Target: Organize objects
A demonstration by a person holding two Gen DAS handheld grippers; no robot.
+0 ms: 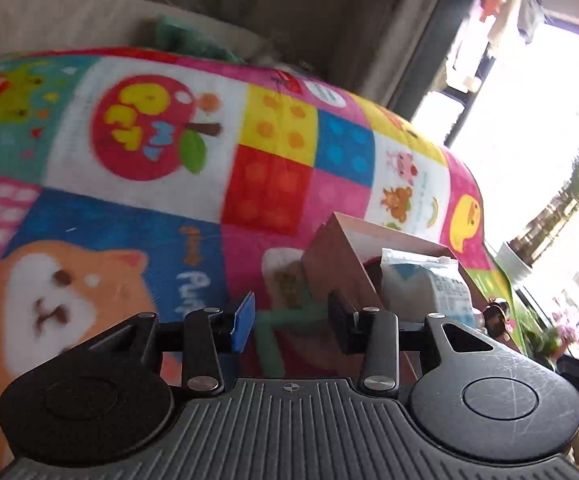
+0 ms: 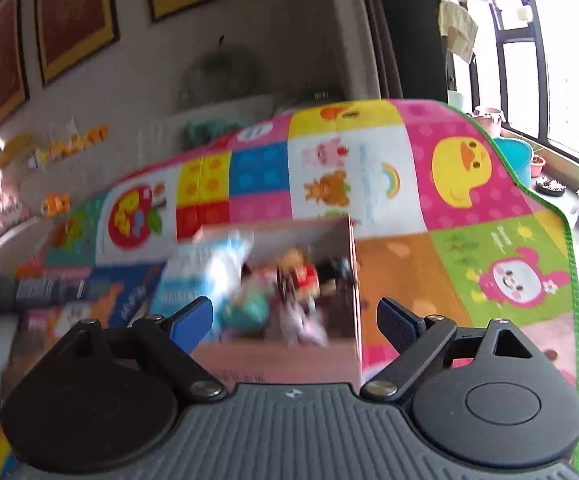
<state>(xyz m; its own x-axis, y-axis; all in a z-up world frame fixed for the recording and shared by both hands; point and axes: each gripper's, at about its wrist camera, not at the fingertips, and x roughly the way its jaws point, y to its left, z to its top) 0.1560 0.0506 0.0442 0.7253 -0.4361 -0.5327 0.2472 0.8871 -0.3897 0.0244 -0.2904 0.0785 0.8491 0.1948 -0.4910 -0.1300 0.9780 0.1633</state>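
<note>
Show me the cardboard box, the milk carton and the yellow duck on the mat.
box (image 2: 273, 236): right wrist view, inner back wall.
milk carton (image 1: 429, 284): left wrist view, front face.
duck (image 2: 461, 172): right wrist view, face.

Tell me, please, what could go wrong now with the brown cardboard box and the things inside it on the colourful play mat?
1. The white and blue milk carton stands above the rim of the brown cardboard box; a knock from the left gripper close beside it might tip it.
2. The small toys lie crowded, so the right gripper, jaws open and empty, may catch the wrong one.
3. Both views are blurred, so aiming may be poor.
</note>
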